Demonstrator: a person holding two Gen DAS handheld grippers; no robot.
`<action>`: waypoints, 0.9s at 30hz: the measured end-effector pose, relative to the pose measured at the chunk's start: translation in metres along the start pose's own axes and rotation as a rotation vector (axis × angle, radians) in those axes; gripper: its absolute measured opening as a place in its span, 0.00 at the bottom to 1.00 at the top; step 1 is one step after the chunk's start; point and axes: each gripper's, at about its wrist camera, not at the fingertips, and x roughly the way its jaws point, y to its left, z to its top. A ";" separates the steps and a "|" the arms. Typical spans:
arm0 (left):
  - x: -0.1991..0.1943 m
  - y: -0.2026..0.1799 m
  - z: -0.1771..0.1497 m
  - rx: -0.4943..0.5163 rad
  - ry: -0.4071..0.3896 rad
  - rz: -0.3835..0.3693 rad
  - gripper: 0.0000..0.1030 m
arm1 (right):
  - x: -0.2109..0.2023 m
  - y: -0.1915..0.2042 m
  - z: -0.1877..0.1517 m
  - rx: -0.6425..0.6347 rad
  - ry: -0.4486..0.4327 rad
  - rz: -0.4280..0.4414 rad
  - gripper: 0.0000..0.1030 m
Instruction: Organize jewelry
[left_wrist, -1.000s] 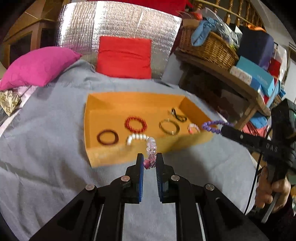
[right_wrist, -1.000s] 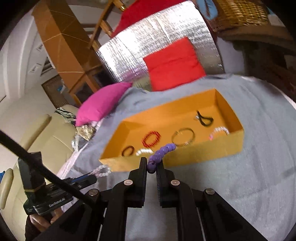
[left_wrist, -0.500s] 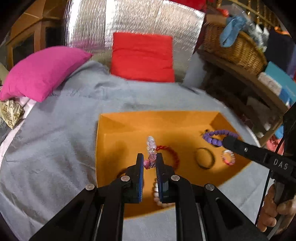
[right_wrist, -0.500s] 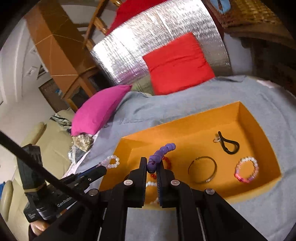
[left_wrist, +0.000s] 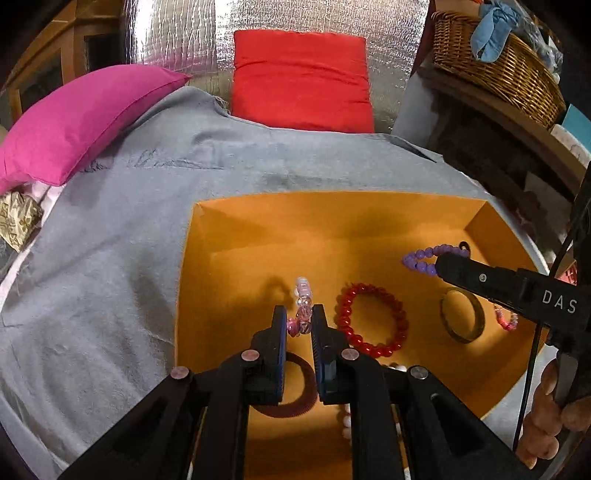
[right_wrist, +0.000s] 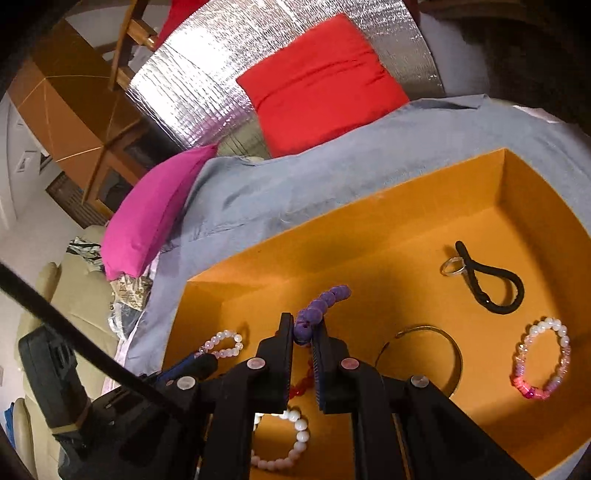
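Over orange box (left_wrist: 369, 229): left tool (left_wrist: 300, 325) pinching pink bracelet (left_wrist: 303, 310).

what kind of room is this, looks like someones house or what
Most likely a lived-in home, a living room or bedroom: a grey sheet spread over soft furniture with a pink pillow and a red cushion, a cream sofa alongside, and a wicker basket on a cluttered wooden shelf.

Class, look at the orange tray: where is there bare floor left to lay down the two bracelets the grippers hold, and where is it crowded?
Bare floor runs along the orange tray's far wall, beyond the red bead bracelet. The near half is crowded: red bracelet, brass bangle, white bead bracelet, dark ring, pink bracelet.
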 end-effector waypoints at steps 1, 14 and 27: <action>0.002 0.000 0.000 0.002 0.004 0.013 0.13 | 0.002 0.000 0.000 0.001 0.002 -0.003 0.10; -0.013 -0.020 -0.004 0.110 -0.022 0.223 0.57 | -0.006 -0.012 0.003 0.049 0.009 -0.073 0.31; -0.099 -0.043 -0.021 0.175 -0.179 0.299 0.68 | -0.106 0.020 -0.013 -0.166 -0.143 -0.199 0.58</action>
